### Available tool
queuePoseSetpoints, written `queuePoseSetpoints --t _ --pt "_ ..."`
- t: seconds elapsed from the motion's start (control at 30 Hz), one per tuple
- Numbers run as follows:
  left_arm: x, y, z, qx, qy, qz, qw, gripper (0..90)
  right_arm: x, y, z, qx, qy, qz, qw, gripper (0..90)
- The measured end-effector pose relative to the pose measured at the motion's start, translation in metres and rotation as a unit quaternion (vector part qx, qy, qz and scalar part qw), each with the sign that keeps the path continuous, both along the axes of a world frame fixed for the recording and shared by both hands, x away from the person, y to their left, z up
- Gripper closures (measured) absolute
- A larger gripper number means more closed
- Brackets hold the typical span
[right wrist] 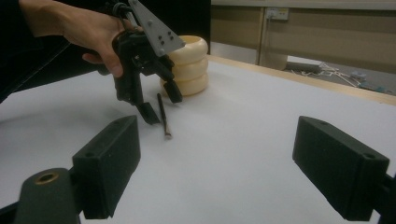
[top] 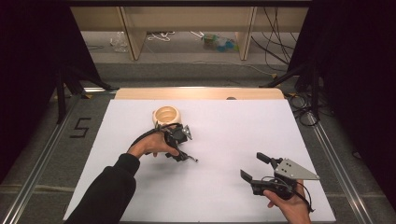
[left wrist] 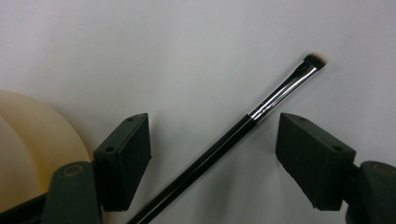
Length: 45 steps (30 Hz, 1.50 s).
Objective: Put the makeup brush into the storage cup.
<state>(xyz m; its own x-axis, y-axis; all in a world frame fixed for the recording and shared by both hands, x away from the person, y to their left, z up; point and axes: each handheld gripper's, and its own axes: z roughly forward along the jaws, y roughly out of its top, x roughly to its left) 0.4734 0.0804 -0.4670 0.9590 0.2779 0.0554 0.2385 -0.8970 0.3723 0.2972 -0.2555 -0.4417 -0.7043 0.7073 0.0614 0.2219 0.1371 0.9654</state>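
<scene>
- Two grippers counted, one per hand, both over the white table (top: 224, 186).
- Left gripper (top: 180, 145): jaws spread wide, pointed down at the sheet, nothing clamped. Left gripper (left wrist: 212, 154) seen from its own camera with pads clear of the handle on both sides.
- One makeup brush (left wrist: 224, 140) between those open jaws: black handle, silver ferrule, short dark bristle tip with pale ends. Lies diagonally on the white surface, tip pointing away from the gripper. Same brush (top: 189, 157) at table centre-left; in the right gripper view, brush (right wrist: 162, 114) slanted between the two jaw tips, bristle end on the sheet; cannot tell whether the handle end is lifted.
- One cream ribbed holder (top: 166, 115), three stacked rings, open top, upright, just behind the left gripper. Holder (left wrist: 32, 149) at the left edge beside one jaw; holder (right wrist: 189, 65) behind the left gripper (right wrist: 159, 100).
- Left hand (top: 149, 144) wrapped on the gripper body, dark sleeve (top: 107, 191) behind it.
- Right gripper (top: 257, 167): jaws wide apart, empty, well apart from the brush, near the table's right front. Right gripper (right wrist: 215, 172) facing the left one across bare sheet.
- Right hand (top: 289, 205) at the bottom edge.
</scene>
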Motion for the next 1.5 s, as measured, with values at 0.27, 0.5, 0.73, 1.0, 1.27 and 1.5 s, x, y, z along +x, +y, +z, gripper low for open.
queuePoseSetpoints --t 0.27,0.5,0.73,1.0,1.27,1.5 --pt "0.0006 -0.001 0.001 0.008 0.012 0.005 0.9999 31.6 -0.0021 -0.0019 0.0024 -0.015 0.013 -0.002 0.9998 16.6" --pt "0.0024 -0.0022 0.0018 0.014 0.029 0.014 0.9994 35.9 -0.002 -0.0022 0.0022 -0.016 0.01 -0.003 0.9998 16.7" --pt "0.0019 -0.0041 0.0038 0.028 0.036 0.026 0.9986 41.4 -0.002 -0.0022 0.002 -0.016 0.012 -0.003 0.9998 16.9" --pt "-0.0023 -0.004 0.0062 0.042 0.049 0.041 0.9971 51.9 -0.0001 0.0003 -0.0004 0.006 0.0 0.001 1.0 17.2" --pt "-0.003 -0.0041 0.0076 0.055 0.044 0.036 0.9969 59.5 0.0 0.0003 -0.0006 0.006 0.0 0.001 1.0 17.3" --pt "-0.0037 -0.0043 0.0086 0.064 0.049 0.031 0.9963 66.7 -0.0001 0.0003 -0.0005 0.005 0.0 0.001 1.0 17.3"
